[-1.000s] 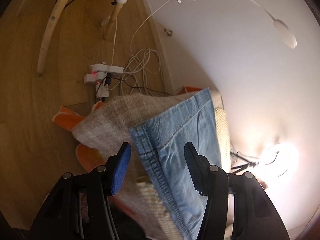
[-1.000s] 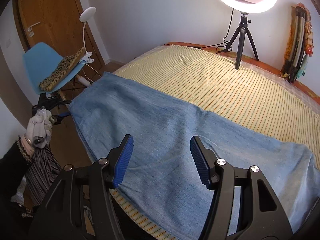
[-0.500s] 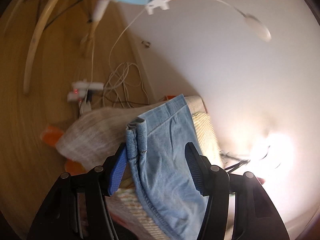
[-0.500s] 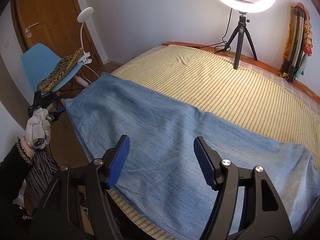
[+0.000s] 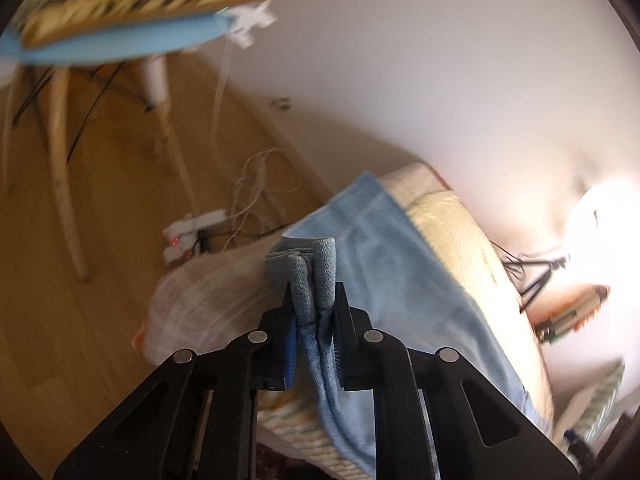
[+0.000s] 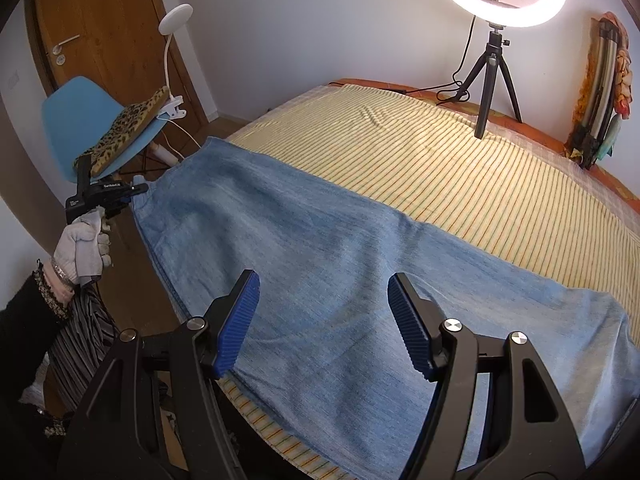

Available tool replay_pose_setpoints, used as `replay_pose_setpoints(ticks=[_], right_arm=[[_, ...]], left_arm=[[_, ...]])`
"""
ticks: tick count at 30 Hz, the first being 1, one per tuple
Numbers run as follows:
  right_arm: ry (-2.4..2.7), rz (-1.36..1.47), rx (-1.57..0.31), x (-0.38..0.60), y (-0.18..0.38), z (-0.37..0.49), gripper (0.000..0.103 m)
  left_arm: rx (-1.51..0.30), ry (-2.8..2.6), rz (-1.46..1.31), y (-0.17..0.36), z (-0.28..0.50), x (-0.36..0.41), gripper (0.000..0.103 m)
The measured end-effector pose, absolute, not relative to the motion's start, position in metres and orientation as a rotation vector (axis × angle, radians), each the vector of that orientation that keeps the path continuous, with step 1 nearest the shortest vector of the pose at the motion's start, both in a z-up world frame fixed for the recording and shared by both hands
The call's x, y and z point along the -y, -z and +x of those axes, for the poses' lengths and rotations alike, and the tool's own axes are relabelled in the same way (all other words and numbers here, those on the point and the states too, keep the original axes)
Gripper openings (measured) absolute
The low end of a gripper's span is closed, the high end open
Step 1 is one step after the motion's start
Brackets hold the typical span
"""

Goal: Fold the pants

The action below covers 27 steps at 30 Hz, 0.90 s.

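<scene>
We see the pants [image 6: 328, 264], light blue denim, spread flat across the striped bedspread [image 6: 460, 160], with the near edge running off the bottom of the right wrist view behind the gripper frame, so how far they hang over we cannot tell. The left gripper [image 5: 314, 300] has just been closing and now pinches a bunched fold of the hem between its blue pads, the cloth standing up above the fingertips and trailing down past them. From the right wrist view that same gripper [image 6: 134, 192] sits at the far left corner of the pants, held by a gloved hand [image 6: 80, 244] whose sleeve is cut off by the frame edge. The left wrist picture is smeared by motion: the blue chair [image 5: 112, 40], the floor cables [image 5: 256, 196] and the power strip [image 5: 188, 236] are all soft, and the ring light [image 5: 600, 220] is blown out to a white glare. The right gripper [image 6: 324, 328] hovers over the middle of the pants with its jaws spread wide and nothing between them; whether its fingertips touch the denim we cannot tell
</scene>
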State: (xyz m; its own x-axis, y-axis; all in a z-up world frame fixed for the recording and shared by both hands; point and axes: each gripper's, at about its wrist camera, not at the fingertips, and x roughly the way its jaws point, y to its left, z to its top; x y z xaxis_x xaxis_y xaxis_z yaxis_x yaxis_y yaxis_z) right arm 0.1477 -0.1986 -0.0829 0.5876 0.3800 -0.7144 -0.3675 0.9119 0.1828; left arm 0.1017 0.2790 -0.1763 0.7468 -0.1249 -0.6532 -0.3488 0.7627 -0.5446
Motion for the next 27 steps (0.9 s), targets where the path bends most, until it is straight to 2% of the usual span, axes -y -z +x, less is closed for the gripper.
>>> replay_pose_setpoints(ticks=[8,10,13,20,27], right_arm=[[-0.484,0.081,-0.875,0.180,0.088,0.181,0.070],[-0.539,0.109,-0.891,0.170,0.090,0.198,0.077],[-0.620,0.174,-0.926,0.150,0.094,0.230,0.081],[-0.772,0.409,-1.046,0.097,0.115,0.310,0.082],[-0.710,0.403,-1.160,0.055,0.152,0.353,0.082]], left_arm=[[-0.674,0.089,-0.518,0.140,0.102,-0.221,0.011],[-0.673,0.156,-0.480,0.135,0.100,-0.204,0.011],[-0.677,0.248,-0.444,0.130,0.098,-0.180,0.011],[-0.718,0.405,-0.322,0.134,0.095,-0.128,0.011],[-0.735,0.472,-0.382,0.137,0.092,-0.127,0.011]])
